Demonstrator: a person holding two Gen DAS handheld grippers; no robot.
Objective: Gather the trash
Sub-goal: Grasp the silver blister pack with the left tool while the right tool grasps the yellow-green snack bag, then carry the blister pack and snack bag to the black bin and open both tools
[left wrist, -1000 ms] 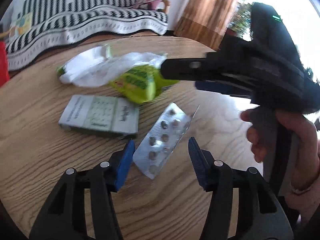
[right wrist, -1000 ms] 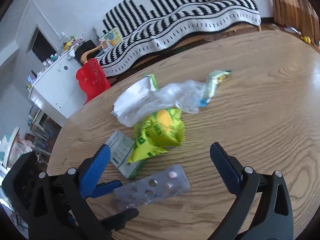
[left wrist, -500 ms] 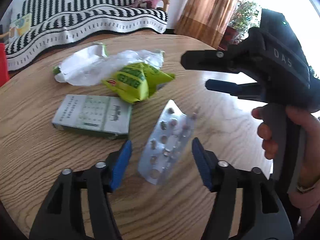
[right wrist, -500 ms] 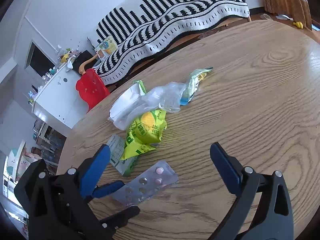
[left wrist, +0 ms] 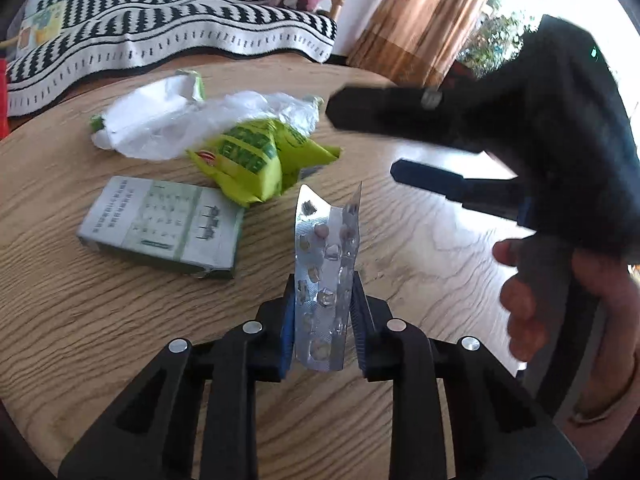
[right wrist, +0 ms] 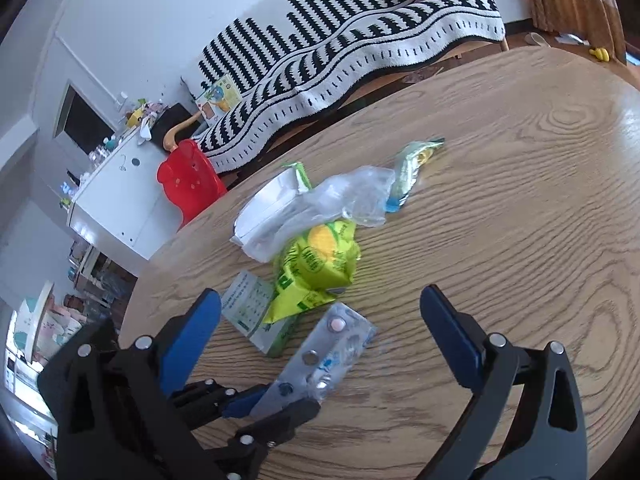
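My left gripper (left wrist: 322, 312) is shut on a silver pill blister pack (left wrist: 326, 264), which bends upward between the pads; it also shows in the right wrist view (right wrist: 332, 350). My right gripper (right wrist: 320, 320) is open and empty above the table, over the blister pack and the left gripper (right wrist: 276, 404). In the left wrist view the right gripper (left wrist: 420, 136) hovers at the right. A yellow-green snack bag (left wrist: 256, 156), a green-white medicine box (left wrist: 160, 226) and a white wrapper with clear plastic (left wrist: 168, 120) lie behind.
The round wooden table (right wrist: 520, 200) holds a small green-yellow wrapper (right wrist: 412, 164) farther out. A striped sofa (right wrist: 360, 40), a red chair (right wrist: 188, 180) and a white cabinet (right wrist: 116, 204) stand beyond the table edge.
My left gripper has closed on the blister pack, which now bends and stands up between the pads. The right gripper has pulled back slightly and stays open.
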